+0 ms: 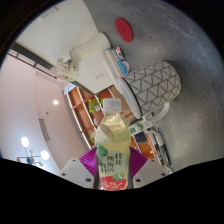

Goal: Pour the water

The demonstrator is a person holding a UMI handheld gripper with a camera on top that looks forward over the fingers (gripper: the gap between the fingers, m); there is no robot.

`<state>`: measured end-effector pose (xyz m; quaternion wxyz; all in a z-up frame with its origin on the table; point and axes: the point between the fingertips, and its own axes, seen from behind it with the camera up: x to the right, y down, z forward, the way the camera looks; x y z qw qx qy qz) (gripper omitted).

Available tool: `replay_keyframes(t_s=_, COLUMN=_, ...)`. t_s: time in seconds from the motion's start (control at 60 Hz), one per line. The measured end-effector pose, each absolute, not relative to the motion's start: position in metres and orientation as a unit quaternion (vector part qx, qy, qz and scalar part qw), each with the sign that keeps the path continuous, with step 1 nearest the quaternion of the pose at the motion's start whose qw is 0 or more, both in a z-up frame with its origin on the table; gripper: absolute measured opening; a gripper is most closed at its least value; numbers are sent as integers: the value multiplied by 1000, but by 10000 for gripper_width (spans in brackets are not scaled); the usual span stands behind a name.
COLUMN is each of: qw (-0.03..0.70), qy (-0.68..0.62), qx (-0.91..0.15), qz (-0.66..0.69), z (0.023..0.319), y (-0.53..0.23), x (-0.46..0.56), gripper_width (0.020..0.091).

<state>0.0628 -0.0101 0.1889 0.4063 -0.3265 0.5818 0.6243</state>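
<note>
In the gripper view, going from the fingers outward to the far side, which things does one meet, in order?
Gripper shut on the drink bottle → white bottle cap → patterned grey-white cup → red disc on the grey surface.

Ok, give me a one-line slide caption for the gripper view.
Gripper fingers shut on a tilted clear plastic bottle of yellow-green drink, with a quilted grey bag beyond.

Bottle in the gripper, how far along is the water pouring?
Done: the bottle is picked up, clamped in the gripper, jaws pressing both sides, and the view is strongly tilted. In hand: carrying or tipping it. Left: no water stream shows, its cap looks still on, and I can't make out a receiving cup.
</note>
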Motion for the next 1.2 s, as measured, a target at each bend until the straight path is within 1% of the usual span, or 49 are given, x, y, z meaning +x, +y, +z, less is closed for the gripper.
replay_keyframes(t_s=0.1, qw=406, qy=578, qx=-348, qz=617, z=184, y=-9, x=57, gripper_width=386)
replay_keyframes(t_s=0.167, qw=418, qy=565, qx=-373, qz=605, z=186, y=-9, x=51, gripper_width=385)
replay_keyframes(t_s=0.217, qw=442, qy=546, qx=-401, qz=588, z=191, y=-9, x=48, gripper_width=388)
replay_keyframes(t_s=0.283, qw=485, qy=499, qx=-468, qz=545, z=198, y=-7, x=40, gripper_width=386)
replay_keyframes(t_s=0.3, qw=498, qy=486, qx=-484, qz=531, z=204, y=-10, x=40, gripper_width=386)
replay_keyframes(t_s=0.383, qw=570, qy=403, qx=-563, qz=442, z=221, y=-3, x=46, gripper_width=388)
replay_keyframes(t_s=0.517, qw=679, qy=249, qx=-638, qz=265, z=263, y=-5, x=68, gripper_width=388)
replay_keyframes(t_s=0.583, qw=709, qy=179, qx=-664, qz=158, z=271, y=-5, x=87, gripper_width=401)
replay_keyframes(t_s=0.6, qw=711, qy=166, qx=-671, qz=130, z=277, y=-6, x=90, gripper_width=401)
replay_keyframes(t_s=0.633, qw=713, qy=141, qx=-683, qz=74, z=279, y=-5, x=104, gripper_width=401)
replay_keyframes(t_s=0.717, qw=702, qy=93, qx=-704, qz=-56, z=265, y=-2, x=149, gripper_width=401)
replay_keyframes(t_s=0.733, qw=700, qy=85, qx=-705, qz=-77, z=257, y=1, x=162, gripper_width=401)
replay_keyframes(t_s=0.75, qw=692, qy=83, qx=-710, qz=-96, z=264, y=-5, x=161, gripper_width=400)
replay_keyframes(t_s=0.817, qw=678, qy=79, qx=-715, qz=-153, z=258, y=-7, x=195, gripper_width=400)
replay_keyframes(t_s=0.833, qw=675, qy=83, qx=-715, qz=-160, z=256, y=-7, x=203, gripper_width=400)
replay_keyframes(t_s=0.85, qw=676, qy=83, qx=-713, qz=-166, z=239, y=-1, x=226, gripper_width=399)
replay_keyframes(t_s=0.867, qw=675, qy=86, qx=-713, qz=-170, z=237, y=0, x=233, gripper_width=401)
replay_keyframes(t_s=0.883, qw=670, qy=94, qx=-716, qz=-174, z=242, y=-11, x=224, gripper_width=401)
replay_keyframes(t_s=0.983, qw=654, qy=121, qx=-720, qz=-195, z=216, y=-10, x=270, gripper_width=401)
replay_keyframes(t_s=1.1, qw=634, qy=150, qx=-729, qz=-210, z=196, y=-23, x=293, gripper_width=401)
replay_keyframes(t_s=1.117, qw=634, qy=151, qx=-728, qz=-212, z=184, y=-7, x=316, gripper_width=402)
replay_keyframes(t_s=1.2, qw=624, qy=166, qx=-734, qz=-210, z=167, y=-14, x=327, gripper_width=400)
